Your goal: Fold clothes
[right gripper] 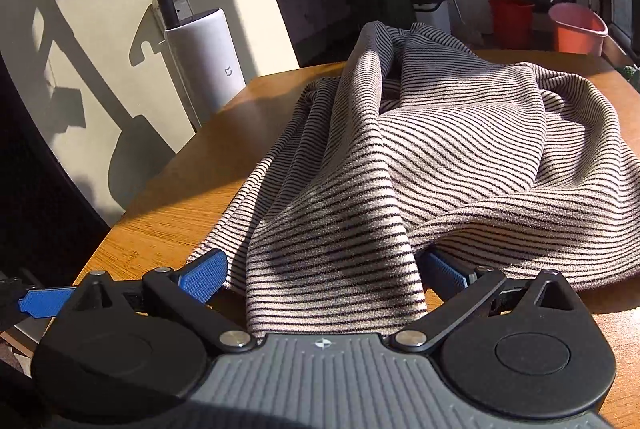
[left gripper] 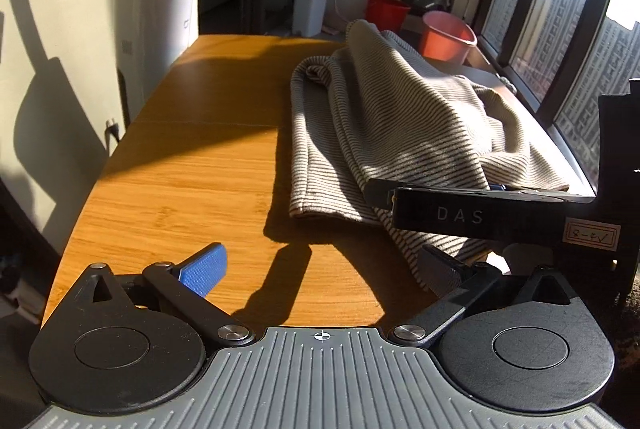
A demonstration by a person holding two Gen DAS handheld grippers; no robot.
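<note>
A beige garment with thin dark stripes point(left gripper: 392, 117) lies bunched on the wooden table point(left gripper: 192, 173), toward its right side. My left gripper point(left gripper: 320, 271) is open and empty, hovering over the table's near edge just left of the garment. The right gripper's black body point(left gripper: 472, 213) shows in the left wrist view, lying across the garment's near hem. In the right wrist view the garment point(right gripper: 420, 157) fills the middle, and a fold of it drapes between the wide-open blue pads point(right gripper: 202, 279) of my right gripper point(right gripper: 324, 277). The jaws stand wide apart, not pinching the cloth.
A white cylindrical appliance point(left gripper: 164, 9) stands by the wall at the table's left. A white bin point(left gripper: 310, 7), a red bucket point(left gripper: 386, 11) and a pink bucket point(left gripper: 448, 37) stand on the floor beyond the far edge. Windows point(left gripper: 560, 9) run along the right.
</note>
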